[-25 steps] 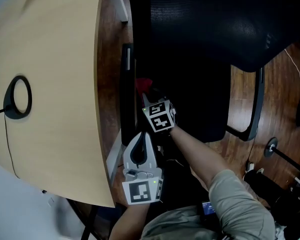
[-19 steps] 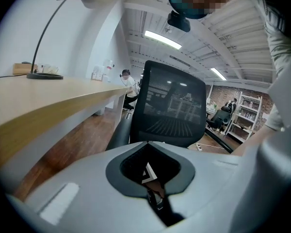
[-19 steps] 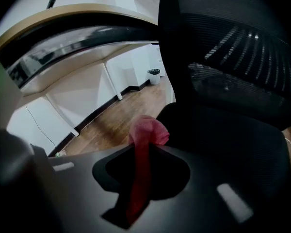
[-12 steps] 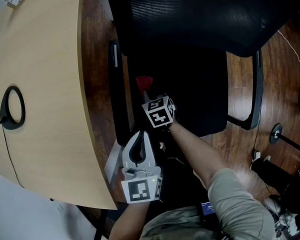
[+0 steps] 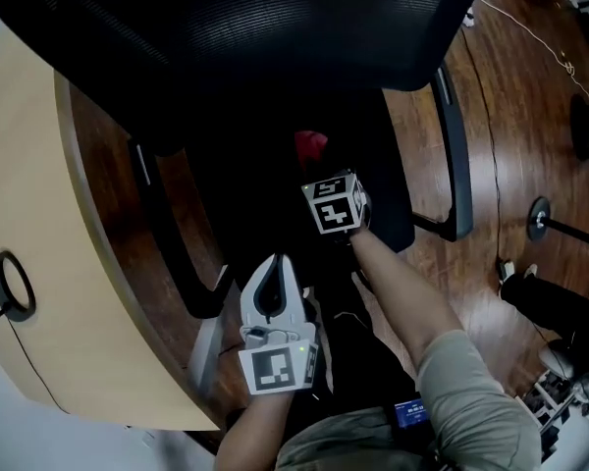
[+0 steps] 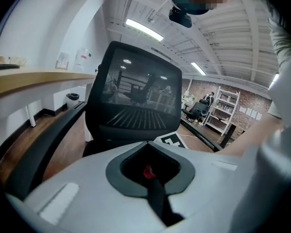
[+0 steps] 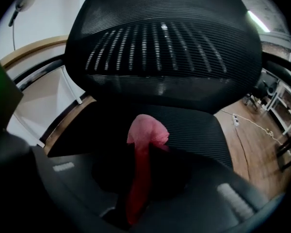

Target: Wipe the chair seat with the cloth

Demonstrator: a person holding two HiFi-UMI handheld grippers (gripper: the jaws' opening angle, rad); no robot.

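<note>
Here, first, the wooden desk [image 5: 39, 194] to the left of the chair seat [image 5: 275, 180]; then the black mesh backrest [image 5: 245, 37] rising at the seat's far edge, and an armrest [image 5: 454, 155] along the seat's right side. Over the seat's middle, toward its far half: the right gripper [image 5: 316, 165], angled steeply down and clamped on the red cloth [image 5: 311, 145], with a bunched wad poking out past the jaw tips. Just above the seat mesh or touching it, cannot tell which. At the seat's near edge, short of the cloth: the left gripper [image 5: 275, 263], jaws together, holding nothing. To wipe well, press the wad flat against the seat rather than scraping with the jaw tips. Hold the clamp firm so as not to lose the cloth on the rough mesh. Sweep in overlapping passes from the seat's far edge to its near edge, then out to both sides, easing off near the seat's rim to avoid snagging. Park the left gripper off the seat's near edge, clear of the strokes, or use it to steady the chair against swivelling.
</note>
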